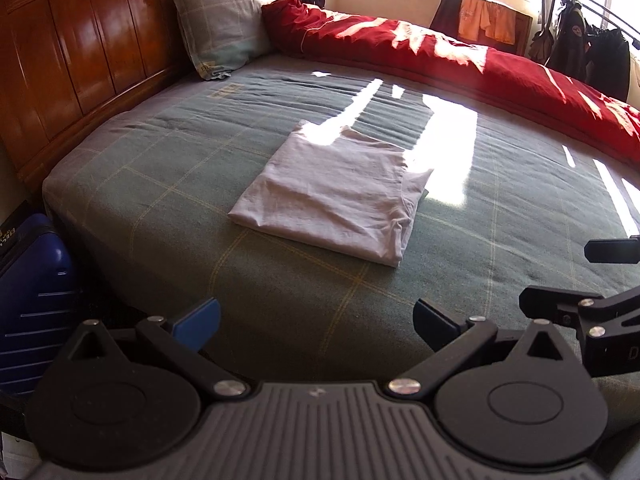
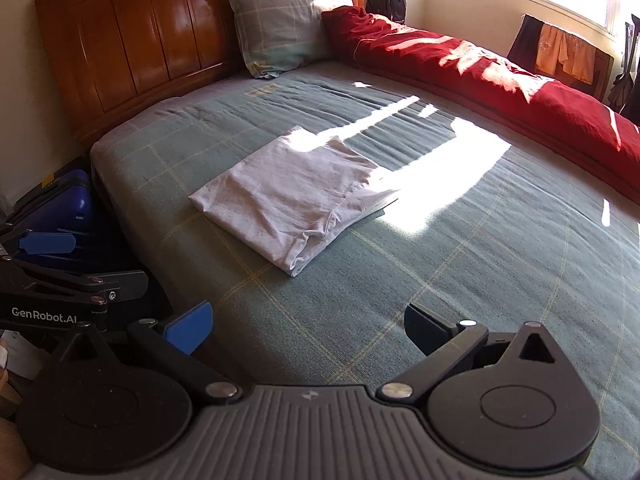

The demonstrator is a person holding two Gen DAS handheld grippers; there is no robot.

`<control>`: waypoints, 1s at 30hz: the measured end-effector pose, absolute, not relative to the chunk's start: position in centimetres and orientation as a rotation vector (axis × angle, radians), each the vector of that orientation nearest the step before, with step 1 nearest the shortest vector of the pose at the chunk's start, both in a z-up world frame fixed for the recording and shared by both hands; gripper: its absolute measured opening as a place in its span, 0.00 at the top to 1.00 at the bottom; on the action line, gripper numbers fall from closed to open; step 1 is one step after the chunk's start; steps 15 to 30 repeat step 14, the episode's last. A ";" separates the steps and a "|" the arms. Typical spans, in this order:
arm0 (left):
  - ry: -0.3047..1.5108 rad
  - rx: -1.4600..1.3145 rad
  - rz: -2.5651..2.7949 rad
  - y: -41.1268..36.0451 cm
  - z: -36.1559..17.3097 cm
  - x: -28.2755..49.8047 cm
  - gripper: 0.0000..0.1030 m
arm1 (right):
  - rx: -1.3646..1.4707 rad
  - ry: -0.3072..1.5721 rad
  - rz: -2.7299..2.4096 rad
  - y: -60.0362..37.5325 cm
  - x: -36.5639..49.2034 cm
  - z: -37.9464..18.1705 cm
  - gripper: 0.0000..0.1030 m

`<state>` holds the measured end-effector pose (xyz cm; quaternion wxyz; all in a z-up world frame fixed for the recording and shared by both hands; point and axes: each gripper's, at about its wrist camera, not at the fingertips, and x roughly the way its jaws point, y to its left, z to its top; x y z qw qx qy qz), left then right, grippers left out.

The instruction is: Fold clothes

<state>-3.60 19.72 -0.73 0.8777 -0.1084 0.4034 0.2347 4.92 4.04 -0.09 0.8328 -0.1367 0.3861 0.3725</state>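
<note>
A pale grey-white garment (image 1: 332, 200) lies folded into a flat rectangle on the green checked bedsheet (image 1: 168, 160), partly in sunlight. In the right wrist view the same garment (image 2: 292, 200) sits ahead and to the left. My left gripper (image 1: 316, 320) is open and holds nothing; it hangs over the near edge of the bed, short of the garment. My right gripper (image 2: 308, 326) is also open and holds nothing, and it is back from the garment. The right gripper's fingers (image 1: 560, 304) show at the right edge of the left wrist view. The left gripper (image 2: 60, 264) shows at the left of the right wrist view.
A wooden headboard (image 1: 80, 48) and a checked pillow (image 1: 224, 28) stand at the far left. A red duvet (image 1: 480, 64) lies bunched along the far side. A blue suitcase (image 1: 32, 300) stands beside the bed. Clothes hang by the window (image 1: 484, 20).
</note>
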 end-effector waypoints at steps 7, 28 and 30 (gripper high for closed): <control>0.860 -0.220 0.499 19.5 -1.1 -3.5 0.01 | -0.280 0.824 0.786 3.9 5.0 -0.1 0.00; 0.869 -0.210 0.493 19.4 -1.1 -3.4 0.01 | -0.276 0.829 0.786 3.7 5.2 -0.2 0.00; 0.869 -0.210 0.493 19.4 -1.1 -3.4 0.01 | -0.276 0.829 0.786 3.7 5.2 -0.2 0.00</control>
